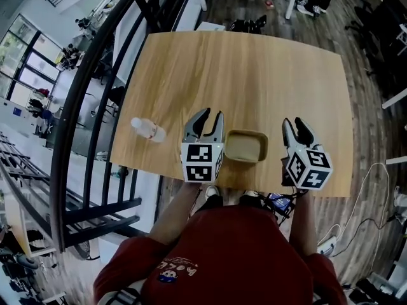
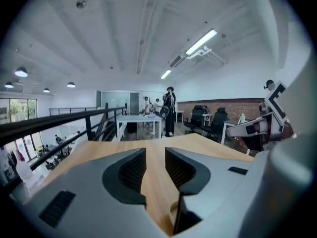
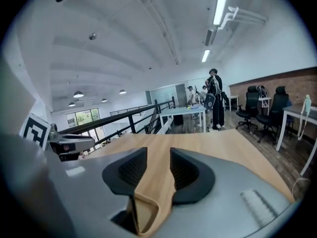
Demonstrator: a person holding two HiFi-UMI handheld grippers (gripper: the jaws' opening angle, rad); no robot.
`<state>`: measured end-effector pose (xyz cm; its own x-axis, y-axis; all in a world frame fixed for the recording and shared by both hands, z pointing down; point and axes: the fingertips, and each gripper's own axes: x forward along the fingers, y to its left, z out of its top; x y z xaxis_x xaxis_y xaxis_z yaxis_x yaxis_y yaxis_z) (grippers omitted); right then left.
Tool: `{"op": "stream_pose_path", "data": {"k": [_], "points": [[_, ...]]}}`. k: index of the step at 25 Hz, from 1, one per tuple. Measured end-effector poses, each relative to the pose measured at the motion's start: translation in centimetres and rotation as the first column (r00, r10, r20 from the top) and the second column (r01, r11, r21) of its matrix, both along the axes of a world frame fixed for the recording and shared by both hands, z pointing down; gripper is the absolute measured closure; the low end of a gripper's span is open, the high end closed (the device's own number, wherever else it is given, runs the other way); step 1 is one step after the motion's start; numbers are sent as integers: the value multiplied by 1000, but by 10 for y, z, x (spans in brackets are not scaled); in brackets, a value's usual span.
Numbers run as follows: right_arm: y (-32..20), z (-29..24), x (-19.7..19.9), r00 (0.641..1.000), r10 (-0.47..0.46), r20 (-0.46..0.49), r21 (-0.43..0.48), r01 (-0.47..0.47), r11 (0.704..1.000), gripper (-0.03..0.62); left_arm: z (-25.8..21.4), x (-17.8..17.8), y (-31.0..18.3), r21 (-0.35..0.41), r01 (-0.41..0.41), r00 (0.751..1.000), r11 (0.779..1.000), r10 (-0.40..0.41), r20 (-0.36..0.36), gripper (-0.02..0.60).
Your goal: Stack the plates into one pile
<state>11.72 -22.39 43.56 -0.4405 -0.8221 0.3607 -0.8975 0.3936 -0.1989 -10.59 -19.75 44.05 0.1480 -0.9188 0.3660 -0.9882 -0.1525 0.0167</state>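
Tan, square and round-cornered, the shallow plate (image 1: 246, 146) sits at the near edge of the light wooden table (image 1: 254, 68), between your two grippers. Your left gripper (image 1: 212, 115) and right gripper (image 1: 294, 124) both have their jaws partly apart, gripping nothing. A clear plastic bottle (image 1: 148, 129) lies further left.

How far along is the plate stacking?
Done, it seems: the only plates in sight sit as one pile at the near edge of the table; I cannot count them. In hand: nothing, the left gripper and right gripper are open beside it. Left: no loose plates show, only a bottle.
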Motion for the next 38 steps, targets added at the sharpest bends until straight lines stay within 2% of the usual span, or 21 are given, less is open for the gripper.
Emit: {"op": "stream_pose_path", "data": {"k": [3,6,9,12,18,23,25,29,33,36,38], "points": [[-10,-45,-4,1000,6,-3,119,-6,993,441,-53,-2,-6,138,-6,999,990,1,34,460],[-16,-90,-1,999,38,15,229,-41,973,441,-103,-3,-5,248,-13,998,969,-2,62,460],[-21,-127,7,996,92,-7,332,-85,939,441,-147,-4,-5,344,-23,995,939,-11,98,461],[-16,-161,10,993,115,-6,415,-103,904,441,-186,-2,2,436,-48,994,899,-1,111,462],[-4,-223,10,991,132,17,567,-118,815,441,-242,-4,14,554,-30,997,832,-15,76,462],[3,-257,8,989,148,24,652,-128,748,441,-268,-8,19,606,-47,987,794,-57,151,462],[1,-261,4,990,142,15,668,-115,735,441,-271,-7,19,616,-52,983,786,-67,168,465],[1,-256,0,989,149,-14,671,-101,734,441,-267,-8,19,612,-43,988,790,-58,146,468],[5,-251,-2,986,162,-28,676,-100,730,454,-262,-13,20,615,-36,985,788,-76,155,476],[4,-252,3,987,163,-12,676,-112,728,473,-262,-12,17,608,-39,985,793,-70,155,507],[5,-253,4,987,162,-4,680,-117,724,509,-263,-12,16,612,-34,987,790,-70,146,538]]}}
